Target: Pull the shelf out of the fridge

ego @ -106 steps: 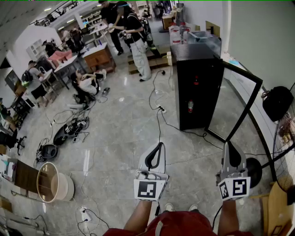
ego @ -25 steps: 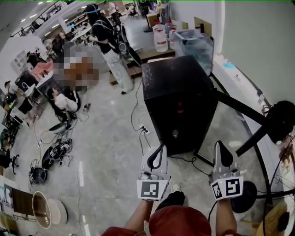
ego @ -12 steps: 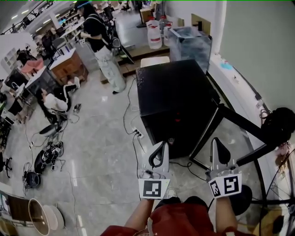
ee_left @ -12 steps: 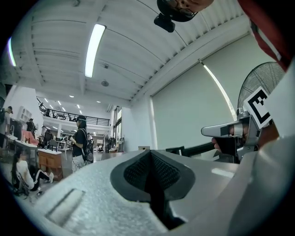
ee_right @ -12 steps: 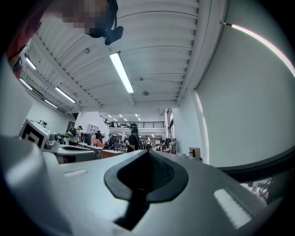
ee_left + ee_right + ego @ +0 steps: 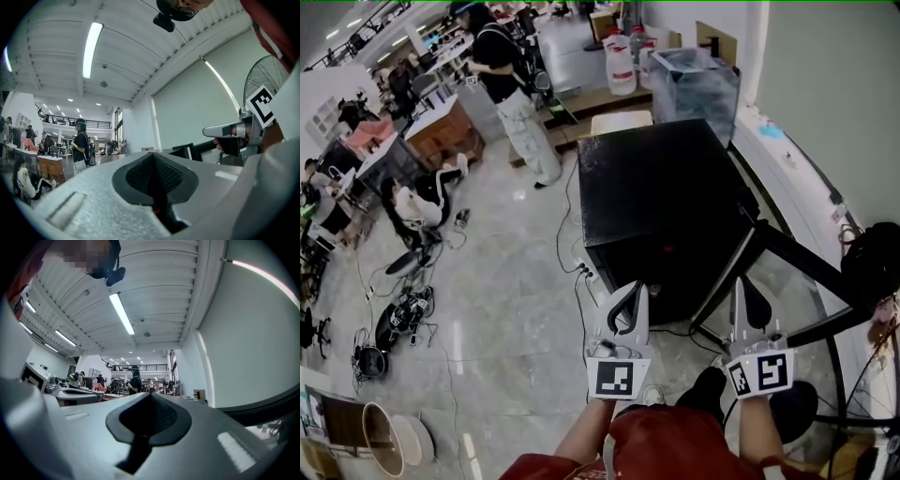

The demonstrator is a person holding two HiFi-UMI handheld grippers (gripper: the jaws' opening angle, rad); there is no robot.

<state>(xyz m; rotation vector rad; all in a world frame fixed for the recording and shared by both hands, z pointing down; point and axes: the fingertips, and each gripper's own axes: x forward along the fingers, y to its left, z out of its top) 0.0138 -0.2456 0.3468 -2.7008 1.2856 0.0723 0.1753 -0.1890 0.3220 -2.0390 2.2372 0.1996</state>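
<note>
The black fridge stands right ahead in the head view, seen from above. Its glass door is swung open to the right. The fridge's inside and its shelf are hidden from here; only the dark front with a small red spot shows. My left gripper is shut and empty, its tip just in front of the fridge's lower front. My right gripper is shut and empty beside the open door's hinge edge. In both gripper views the jaws meet, pointing slightly upward at the ceiling.
A standing person and seated people are at the back left. Cables and gear litter the floor at left, with a power strip by the fridge. A fan base, a black bag and a clear box lie around the fridge.
The fridge has come much closer and now fills the view's middle. Both grippers have advanced toward its front, staying shut and side by side.
</note>
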